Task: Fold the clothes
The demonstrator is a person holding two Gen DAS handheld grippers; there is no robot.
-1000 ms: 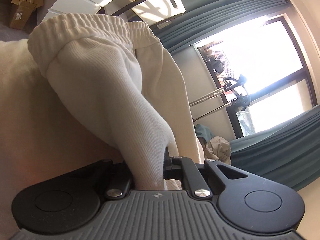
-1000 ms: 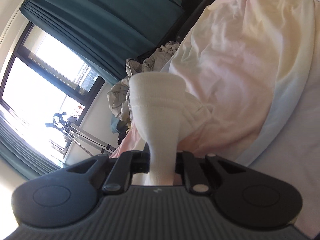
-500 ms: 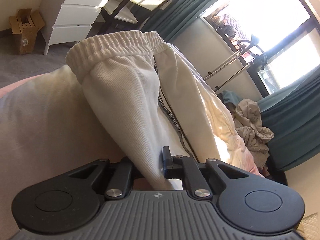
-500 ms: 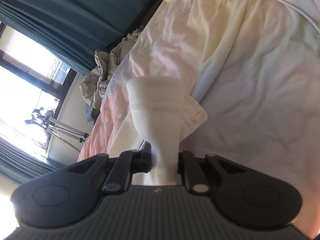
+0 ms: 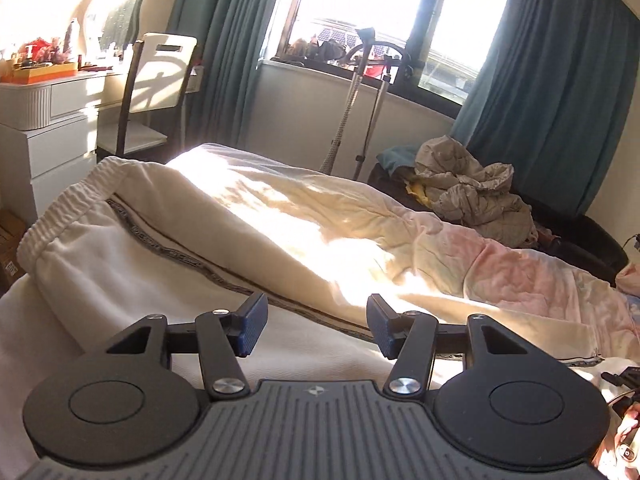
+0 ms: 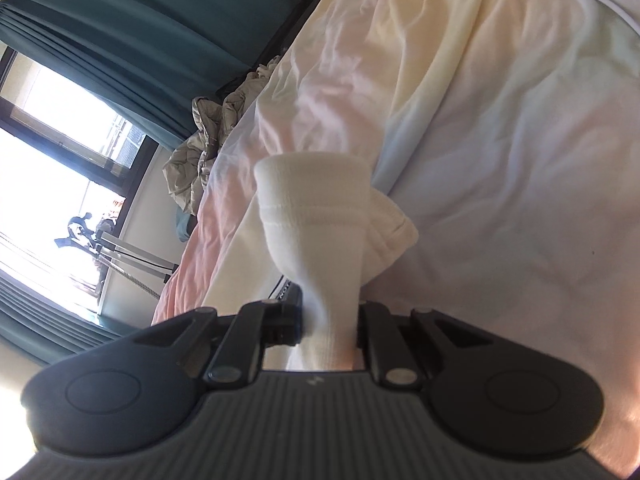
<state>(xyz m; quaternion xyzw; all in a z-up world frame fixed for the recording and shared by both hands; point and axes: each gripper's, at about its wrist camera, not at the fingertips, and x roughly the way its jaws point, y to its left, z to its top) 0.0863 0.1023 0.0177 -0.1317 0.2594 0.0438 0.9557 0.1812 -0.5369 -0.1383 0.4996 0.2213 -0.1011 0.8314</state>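
Cream sweatpants (image 5: 120, 256) with an elastic waistband and a dark side stripe lie on the bed in the left wrist view, waistband at the left. My left gripper (image 5: 314, 330) hovers just above the fabric; its jaws are opening and nothing sits between the blue pads (image 5: 250, 326). In the right wrist view my right gripper (image 6: 330, 320) is shut on the ribbed cuff of the cream sweatpants (image 6: 316, 216), which stands up from between the fingers over the bed.
The bed carries a pastel pink and yellow sheet (image 6: 500, 120). A crumpled grey-beige garment pile (image 5: 468, 188) lies at the far side near teal curtains (image 5: 540, 80). A white dresser (image 5: 44, 128) and a chair (image 5: 160, 76) stand at the left, a metal stand (image 5: 352, 100) by the window.
My left gripper let go of the waistband end, opened, rolled upright and pulled back; the sweatpants now lie flat. The right gripper kept its hold on the cuff and moved slightly lower.
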